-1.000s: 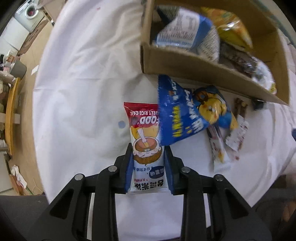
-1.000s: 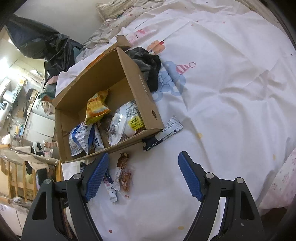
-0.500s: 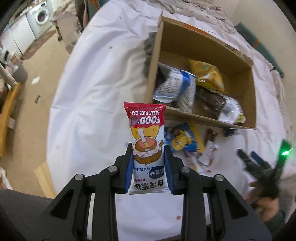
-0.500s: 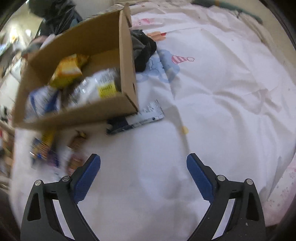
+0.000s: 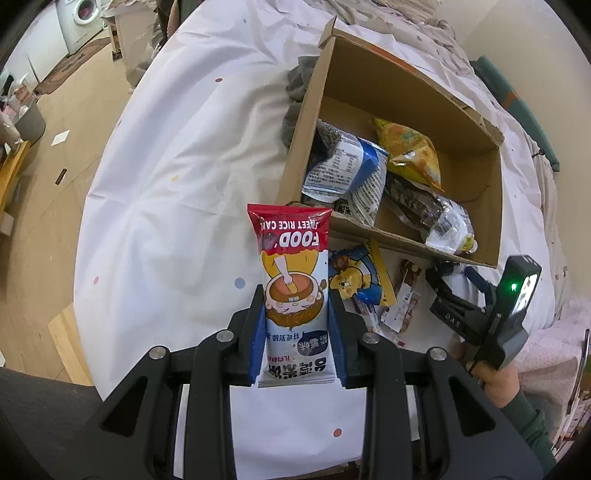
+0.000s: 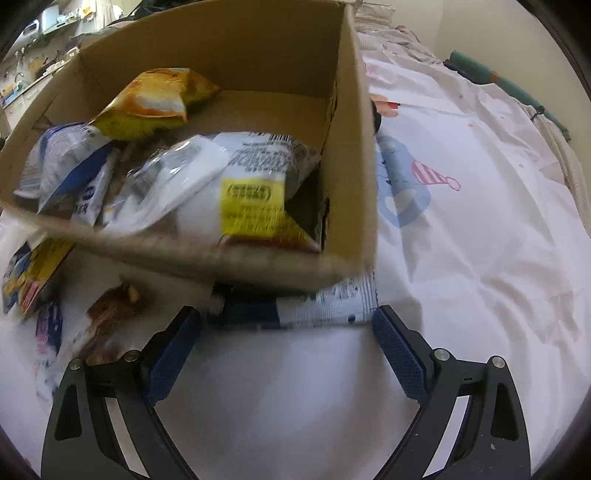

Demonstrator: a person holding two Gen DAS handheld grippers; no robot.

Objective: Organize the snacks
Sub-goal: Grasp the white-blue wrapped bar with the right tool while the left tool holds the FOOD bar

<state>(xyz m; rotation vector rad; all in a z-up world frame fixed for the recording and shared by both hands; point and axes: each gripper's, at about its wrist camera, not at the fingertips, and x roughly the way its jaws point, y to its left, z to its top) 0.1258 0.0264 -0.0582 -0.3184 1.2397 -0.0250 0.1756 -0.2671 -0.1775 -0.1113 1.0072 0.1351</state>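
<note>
The left gripper is clamped on the rice cake packet, whose long axis runs up the frame toward the cardboard box at upper right. Low in its own view, the right gripper stands wide apart astride a blue-and-white sachet, which lies crosswise against the box's near wall. All rests on a white bedsheet; a washing machine sits at upper left.

Left gripper: black frame, blue-padded jaws, silver screws.
Right gripper: black frame, blue textured pads, silver screws; green light glowing on its housing.
Right hand: bare skin, dark green sleeve.
</note>
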